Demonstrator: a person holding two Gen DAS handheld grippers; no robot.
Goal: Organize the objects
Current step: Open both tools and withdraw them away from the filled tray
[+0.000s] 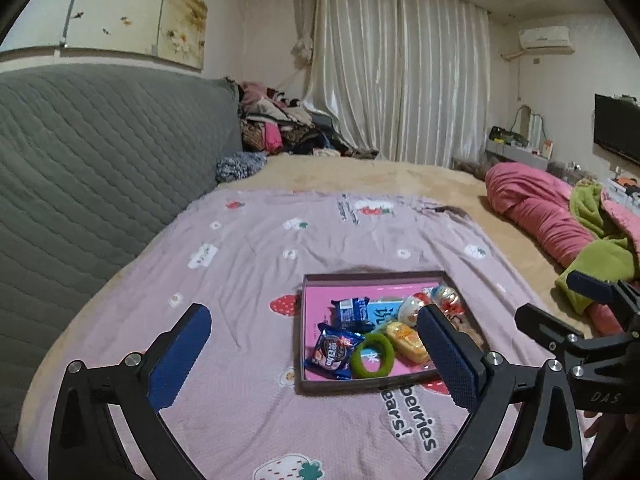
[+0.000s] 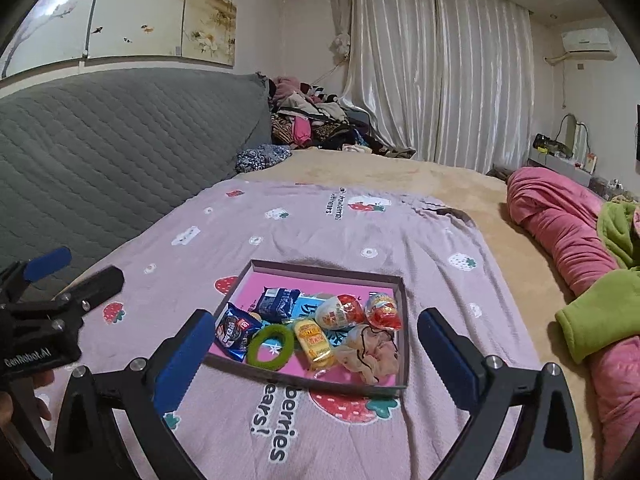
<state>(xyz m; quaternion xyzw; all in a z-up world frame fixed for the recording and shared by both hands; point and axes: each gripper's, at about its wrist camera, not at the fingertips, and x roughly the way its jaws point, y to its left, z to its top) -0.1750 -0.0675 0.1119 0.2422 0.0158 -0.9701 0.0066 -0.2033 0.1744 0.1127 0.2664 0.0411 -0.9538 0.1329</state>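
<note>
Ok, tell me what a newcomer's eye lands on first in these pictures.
First, the shallow cardboard tray with a bright pink floor, sitting on the lilac strawberry-print blanket and crowded with snack packets. Inside it, near the front edge, a fuzzy green hair ring stands out. To the right, a rumpled pink quilt lies on the bed.

The lilac bedsheet (image 2: 280, 240) is printed with red strawberries, white bears and dark lettering. On it, the grey-sided tray (image 2: 320, 270) has a bright pink floor and holds dark blue biscuit packets (image 2: 276, 300), a green hair tie (image 2: 270, 346), a yellow wrapped snack (image 2: 314, 342) and red-and-white foil eggs (image 2: 340, 312). The quilted headboard (image 1: 100, 152) is grey, the rolled duvet (image 1: 536, 208) pink beside a lime-green blanket (image 1: 600, 256).
</note>
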